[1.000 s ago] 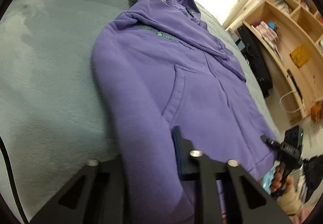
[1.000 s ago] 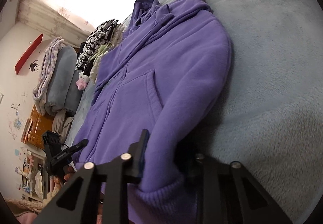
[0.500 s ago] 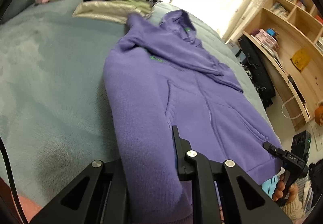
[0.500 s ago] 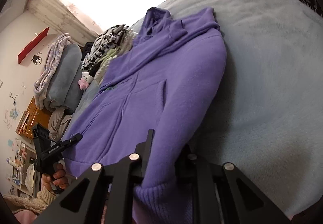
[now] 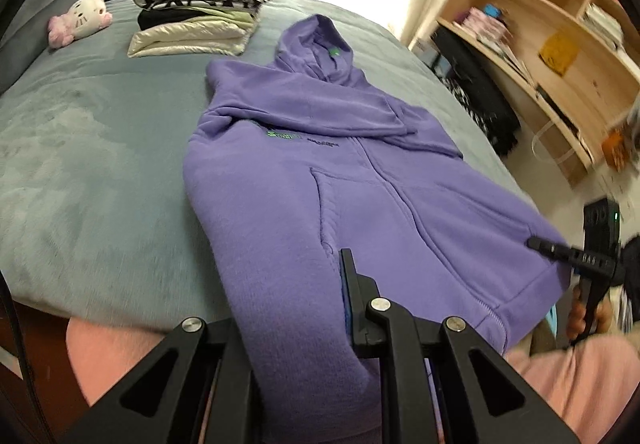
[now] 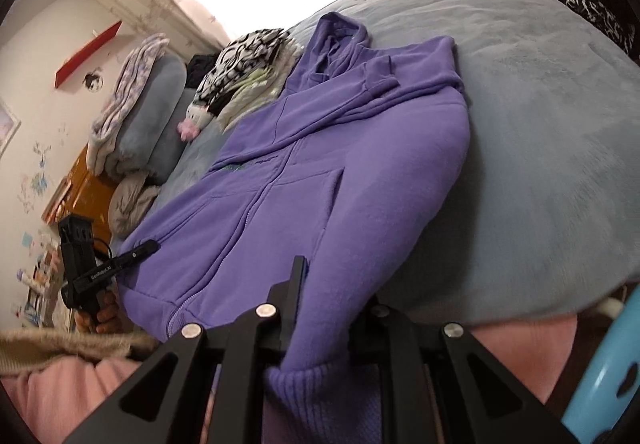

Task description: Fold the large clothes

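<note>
- Right now my left gripper (image 5: 296, 328) is clamped narrow on the near hem of the purple fleece zip hoodie (image 5: 360, 180), at the corner on the left of that view; the cloth bunches thick between its black jaws.
- My right gripper (image 6: 332, 324) is likewise pinched tight on the hoodie's other bottom corner, with the ribbed hem hanging below its jaws.
- Each gripper shows in the other's camera: the right one at the far right edge of the left view (image 5: 576, 256), the left one at the left edge of the right view (image 6: 120, 260), both with their tips at the hem.
- I see the hoodie lying front-up on the grey-blue plush bedspread (image 5: 88, 180), hood pointing away from me towards the bright window, one sleeve folded across the chest above the green lettering.
- Its lower edge is lifted off the bed in my two grips, while the chest and hood rest flat.
- Beyond the hood sits a stack of folded clothes (image 5: 196, 24), topped by a black-and-white patterned piece, with a pink and white plush toy (image 5: 80, 20) beside it.
- Curved wooden shelves (image 5: 552, 28) stand to the right of the bed.
</note>
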The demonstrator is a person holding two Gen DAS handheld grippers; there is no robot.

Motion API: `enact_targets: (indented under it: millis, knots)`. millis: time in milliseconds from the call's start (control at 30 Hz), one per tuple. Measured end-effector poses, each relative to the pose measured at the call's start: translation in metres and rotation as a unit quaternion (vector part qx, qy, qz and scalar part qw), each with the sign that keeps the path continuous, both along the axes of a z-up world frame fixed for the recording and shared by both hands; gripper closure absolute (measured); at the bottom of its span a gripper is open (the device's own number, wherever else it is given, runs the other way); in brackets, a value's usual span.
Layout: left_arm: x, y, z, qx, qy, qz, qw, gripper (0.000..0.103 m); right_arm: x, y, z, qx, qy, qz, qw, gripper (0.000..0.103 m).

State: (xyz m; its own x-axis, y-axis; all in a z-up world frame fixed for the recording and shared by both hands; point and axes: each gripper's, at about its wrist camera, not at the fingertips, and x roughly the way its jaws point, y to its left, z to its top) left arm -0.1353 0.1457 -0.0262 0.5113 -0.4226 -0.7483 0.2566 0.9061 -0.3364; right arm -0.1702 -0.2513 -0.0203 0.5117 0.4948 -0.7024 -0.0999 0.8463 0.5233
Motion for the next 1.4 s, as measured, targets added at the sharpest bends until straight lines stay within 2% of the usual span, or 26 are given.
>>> enact_targets:
  millis: [100, 167, 367, 533, 700, 767, 800, 833, 867, 933, 1000, 1100, 1200, 1300, 1400]
  knots:
    - [-0.006, 0.005, 0.0, -0.003, 0.013, -0.003, 0.9999, 0.092, -0.009, 0.001, 0.007, -0.004, 0.005, 0.005, 1.0, 0.089]
    - [0.001, 0.01, 0.0, -0.024, 0.023, 0.003, 0.9994, 0.091, -0.005, 0.0, 0.009, 0.004, 0.009, 0.003, 1.0, 0.089]
    - [0.05, 0.019, 0.009, -0.078, 0.033, 0.02, 0.9962, 0.09, 0.034, -0.011, 0.012, 0.062, 0.025, -0.012, 0.998, 0.087]
    - [0.119, 0.026, 0.028, -0.102, 0.021, 0.035, 0.9939, 0.085, 0.096, -0.028, 0.022, 0.117, 0.036, -0.05, 0.991, 0.082]
    - [0.209, 0.02, 0.03, -0.115, 0.038, 0.062, 0.9907, 0.082, 0.179, -0.033, 0.027, 0.126, 0.041, -0.075, 0.988, 0.08]
    - [0.249, 0.018, 0.025, -0.127, 0.057, 0.074, 0.9876, 0.07, 0.218, -0.034, 0.023, 0.144, 0.054, -0.089, 0.984, 0.071]
    - [0.264, 0.017, 0.021, -0.134, 0.064, 0.079, 0.9857, 0.064, 0.235, -0.037, 0.019, 0.157, 0.061, -0.095, 0.981, 0.06]
    - [0.279, 0.018, 0.016, -0.15, 0.072, 0.086, 0.9823, 0.05, 0.254, -0.039, 0.014, 0.173, 0.065, -0.104, 0.977, 0.049]
    - [0.293, 0.019, 0.011, -0.166, 0.08, 0.094, 0.9783, 0.04, 0.268, -0.041, 0.009, 0.186, 0.07, -0.114, 0.974, 0.043]
    - [0.32, 0.023, -0.003, -0.195, 0.107, 0.113, 0.9683, 0.032, 0.293, -0.044, -0.004, 0.21, 0.085, -0.136, 0.965, 0.024]
    - [0.337, 0.027, -0.018, -0.215, 0.123, 0.131, 0.96, 0.027, 0.312, -0.047, -0.017, 0.213, 0.096, -0.154, 0.96, 0.017]
    - [0.352, 0.032, -0.028, -0.208, 0.118, 0.142, 0.9606, 0.021, 0.326, -0.05, -0.029, 0.202, 0.108, -0.16, 0.96, 0.017]
    - [0.361, 0.037, -0.034, -0.176, 0.109, 0.153, 0.9663, 0.018, 0.332, -0.056, -0.039, 0.185, 0.11, -0.157, 0.964, 0.017]
    - [0.37, 0.038, -0.043, -0.127, 0.104, 0.151, 0.9748, 0.018, 0.334, -0.064, -0.04, 0.12, 0.091, -0.157, 0.976, 0.017]
    - [0.379, 0.034, -0.054, -0.05, 0.093, 0.141, 0.9843, 0.018, 0.339, -0.071, -0.041, 0.055, 0.066, -0.148, 0.985, 0.017]
